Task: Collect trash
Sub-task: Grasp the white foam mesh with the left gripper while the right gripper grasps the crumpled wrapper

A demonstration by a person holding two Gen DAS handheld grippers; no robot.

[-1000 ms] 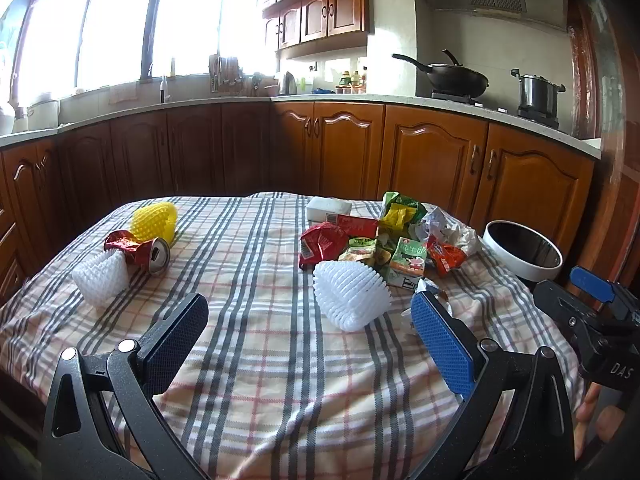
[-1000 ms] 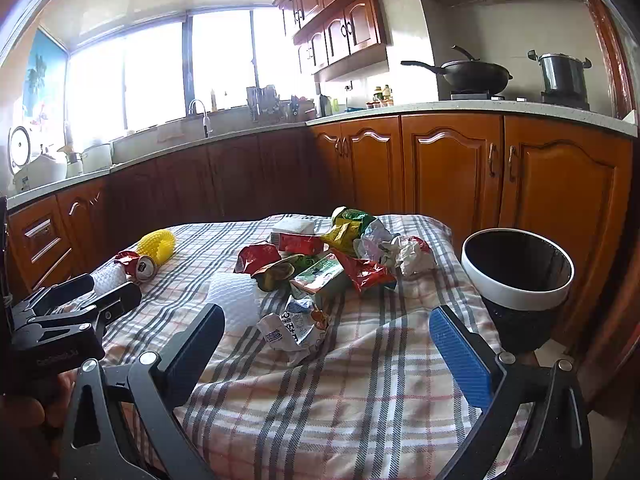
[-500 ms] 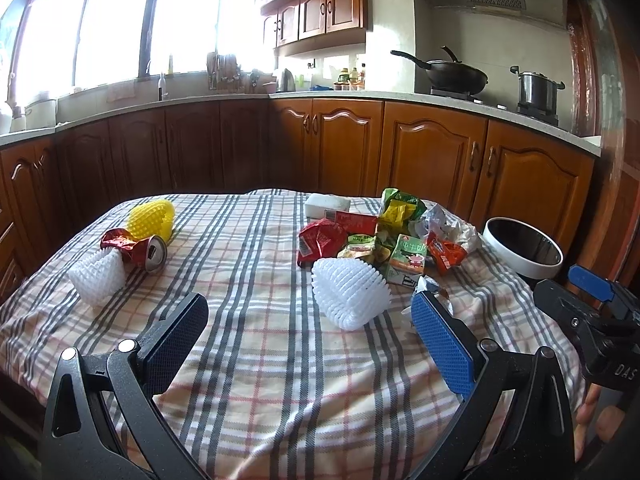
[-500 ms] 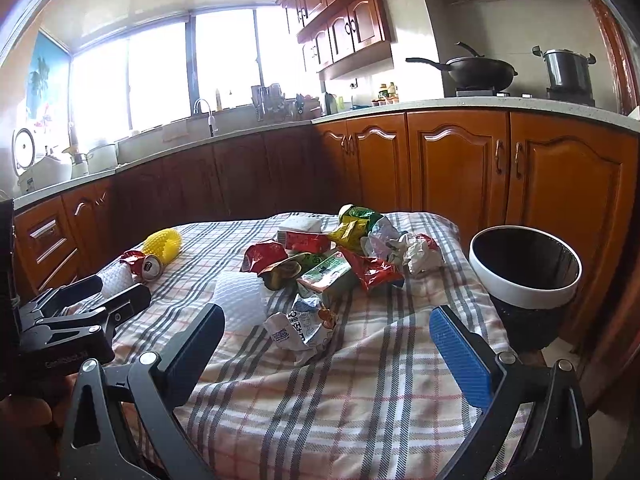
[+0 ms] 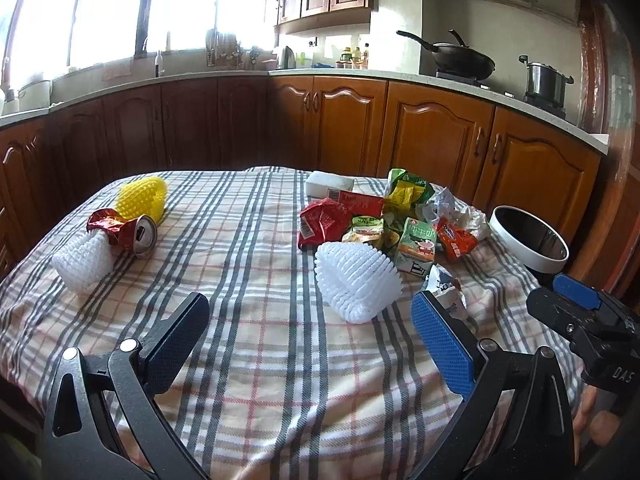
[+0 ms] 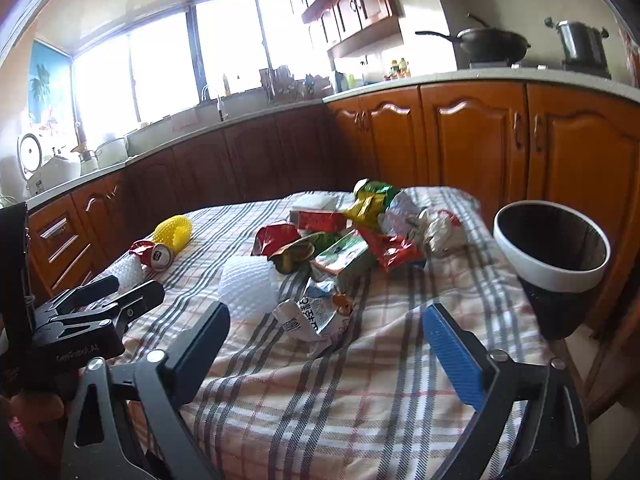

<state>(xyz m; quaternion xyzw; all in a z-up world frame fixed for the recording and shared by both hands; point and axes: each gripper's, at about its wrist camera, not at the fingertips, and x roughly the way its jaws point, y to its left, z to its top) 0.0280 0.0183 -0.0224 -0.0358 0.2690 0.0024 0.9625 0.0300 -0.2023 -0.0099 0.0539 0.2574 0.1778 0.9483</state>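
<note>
From my left wrist view, my left gripper hangs low over the checked worktop with its jaws spread wide and nothing between them. Just ahead of the blue pad lies a white foam net. Behind it sits the main heap of wrappers, with a green carton at its near edge and a white block at the far side. Off to the left, well apart from the heap, lie a crushed red can, a second white net touching it, and a yellow net just behind. The bin stands beyond the worktop's right edge, and my right gripper shows in front of it.

From my right wrist view, my right gripper has its jaws wide but closing, with nothing held; a crumpled white packet lies on the cloth just ahead, between the two pads and untouched. The white net sits just left of it, the wrapper heap behind. The dark, white-rimmed bin stands beside the worktop on the right. My left gripper is at the left edge.
</note>
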